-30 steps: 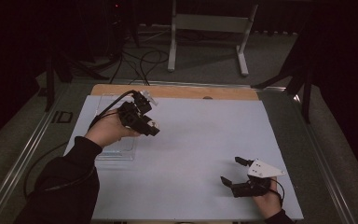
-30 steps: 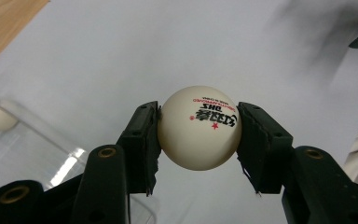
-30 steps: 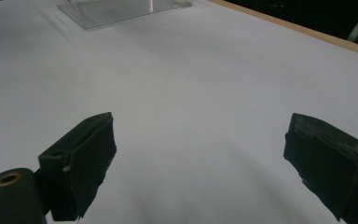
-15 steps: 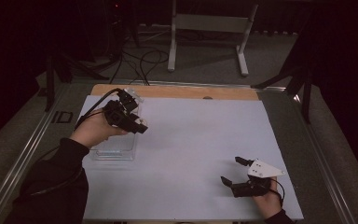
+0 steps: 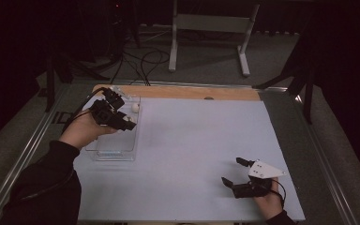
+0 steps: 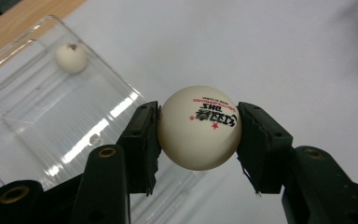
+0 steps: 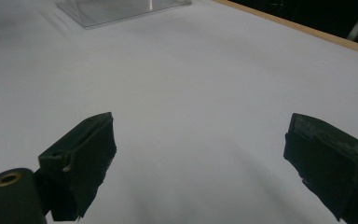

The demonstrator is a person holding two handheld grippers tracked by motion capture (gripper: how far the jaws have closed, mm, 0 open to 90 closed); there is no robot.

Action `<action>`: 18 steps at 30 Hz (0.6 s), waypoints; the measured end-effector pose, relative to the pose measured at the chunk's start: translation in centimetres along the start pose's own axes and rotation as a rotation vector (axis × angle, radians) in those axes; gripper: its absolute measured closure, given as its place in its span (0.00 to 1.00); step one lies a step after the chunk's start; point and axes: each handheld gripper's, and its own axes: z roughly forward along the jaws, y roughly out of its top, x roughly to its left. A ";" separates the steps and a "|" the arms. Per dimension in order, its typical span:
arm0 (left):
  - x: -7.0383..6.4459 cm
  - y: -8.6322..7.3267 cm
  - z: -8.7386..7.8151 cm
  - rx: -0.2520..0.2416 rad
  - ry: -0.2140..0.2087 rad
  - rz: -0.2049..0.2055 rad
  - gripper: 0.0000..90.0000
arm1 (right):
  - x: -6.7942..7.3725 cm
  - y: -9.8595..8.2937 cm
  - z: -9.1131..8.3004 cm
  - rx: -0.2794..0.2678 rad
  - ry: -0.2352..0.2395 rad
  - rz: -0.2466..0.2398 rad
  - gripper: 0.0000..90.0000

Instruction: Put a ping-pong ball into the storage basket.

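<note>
The left claw (image 6: 198,128) is gripping a white printed table-tennis ball (image 6: 199,127) between its jaws, hanging just over the clear rectangular plastic tray (image 5: 117,136) at the counter's far left, where another white ball (image 5: 135,108) is resting beyond it; the right claw (image 5: 237,172) is lying wide open and empty, near right.

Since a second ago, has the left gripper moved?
Yes. The left gripper has gone toward the table's far wooden edge, now over the clear tray, holding the ping-pong ball.
</note>
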 end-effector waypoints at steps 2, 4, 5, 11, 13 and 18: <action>0.4 -0.2 0.2 -0.014 0.017 -0.025 0.58 | 0.0 0.0 0.0 -0.001 -0.001 -0.003 0.10; 0.7 -0.5 0.4 -0.019 0.026 -0.039 0.58 | 0.0 0.0 0.0 -0.001 -0.001 -0.001 0.10; 0.8 -0.6 0.5 -0.019 0.027 -0.046 0.58 | 0.0 0.0 0.0 0.000 -0.001 -0.001 0.10; 1.1 -1.1 1.6 -0.014 0.024 -0.066 0.58 | 0.0 0.0 -0.1 -0.001 0.001 -0.004 0.10; 1.3 -1.3 2.0 -0.010 0.022 -0.070 0.58 | 0.0 0.0 -0.1 0.000 0.001 -0.004 0.10; 2.0 -1.6 3.3 -0.001 0.031 -0.095 0.58 | 0.0 0.0 0.0 0.001 0.000 -0.003 0.10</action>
